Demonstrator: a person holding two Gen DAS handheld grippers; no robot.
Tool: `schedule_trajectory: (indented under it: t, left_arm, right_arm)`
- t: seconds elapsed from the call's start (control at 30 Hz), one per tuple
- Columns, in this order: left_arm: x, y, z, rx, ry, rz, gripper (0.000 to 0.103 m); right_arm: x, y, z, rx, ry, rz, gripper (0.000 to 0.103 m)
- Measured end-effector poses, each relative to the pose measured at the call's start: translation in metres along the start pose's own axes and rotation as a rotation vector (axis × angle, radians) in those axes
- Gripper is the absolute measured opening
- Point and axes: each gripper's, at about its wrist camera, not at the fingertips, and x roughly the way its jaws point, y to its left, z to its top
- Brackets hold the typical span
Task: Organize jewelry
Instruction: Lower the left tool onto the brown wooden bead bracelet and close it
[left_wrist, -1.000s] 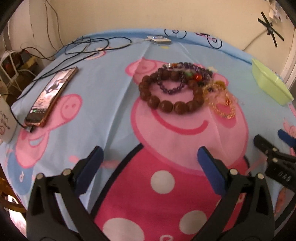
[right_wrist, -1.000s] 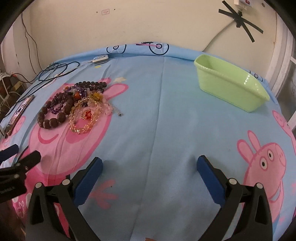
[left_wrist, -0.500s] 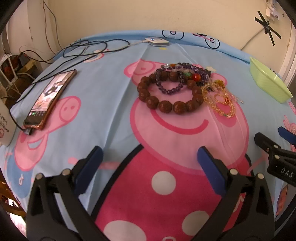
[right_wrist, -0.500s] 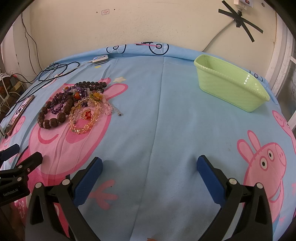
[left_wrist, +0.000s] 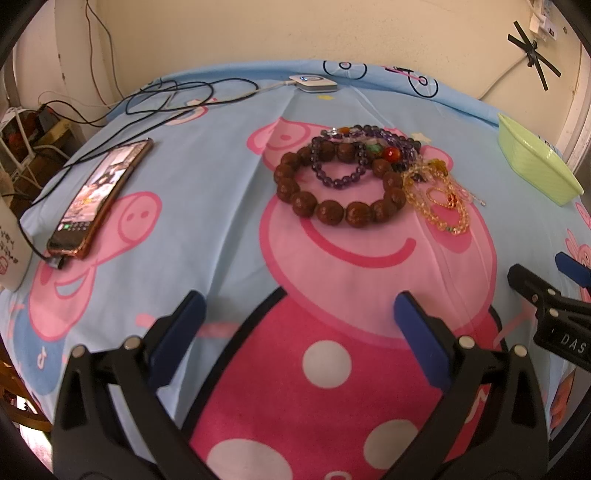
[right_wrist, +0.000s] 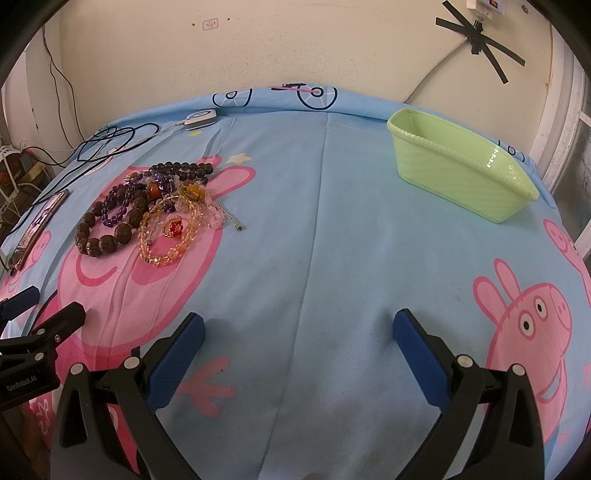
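Lying on the sheet: one heap of jewelry (left_wrist: 373, 177), on a printed pink pig's face, well apart from both grippers
Bracelets: four or more can be told apart; one of big brown beads (left_wrist: 332, 192); one of small purple beads (left_wrist: 338, 173) lying across it; one of dark beads (right_wrist: 184, 169) at the far edge; one of clear amber beads (right_wrist: 166, 236) on the right side; the strands between are tangled and cannot be counted exactly
Ring: one, red stone (right_wrist: 174, 228), inside the amber loop
Basket: one, pale green (right_wrist: 458, 177); empty as far as its inside shows; far right, well apart from the heap
Left gripper (left_wrist: 295, 314): fingers spread wide, holding nothing; low over the sheet, near side of the heap
Right gripper (right_wrist: 295, 332): fingers spread wide, holding nothing; over bare blue cloth between heap and basket
Other items: one phone (left_wrist: 98, 199), screen lit, left of the heap; one white puck (left_wrist: 314, 83) at the far edge; black cables (left_wrist: 166, 99) looped beside it
Surface: blue sheet (right_wrist: 314, 206) with pink pig prints; creased
Room: cream wall (right_wrist: 295, 48) behind; black tape crossed on it at upper right
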Motion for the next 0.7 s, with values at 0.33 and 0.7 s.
schedule_trajectory:
  t: [0.33,0.7]
  left_arm:
    - [0.0,-0.001,0.0,0.0,0.0,0.001,0.098]
    - [-0.012,0.035,0.008,-0.043,0.0,-0.231,0.098]
  right_arm:
    - [-0.001,0.0,0.001,-0.002,-0.002,-0.003,0.08]
    - [-0.009,-0.012,-0.001,0.019,-0.025,0.099,0.08]
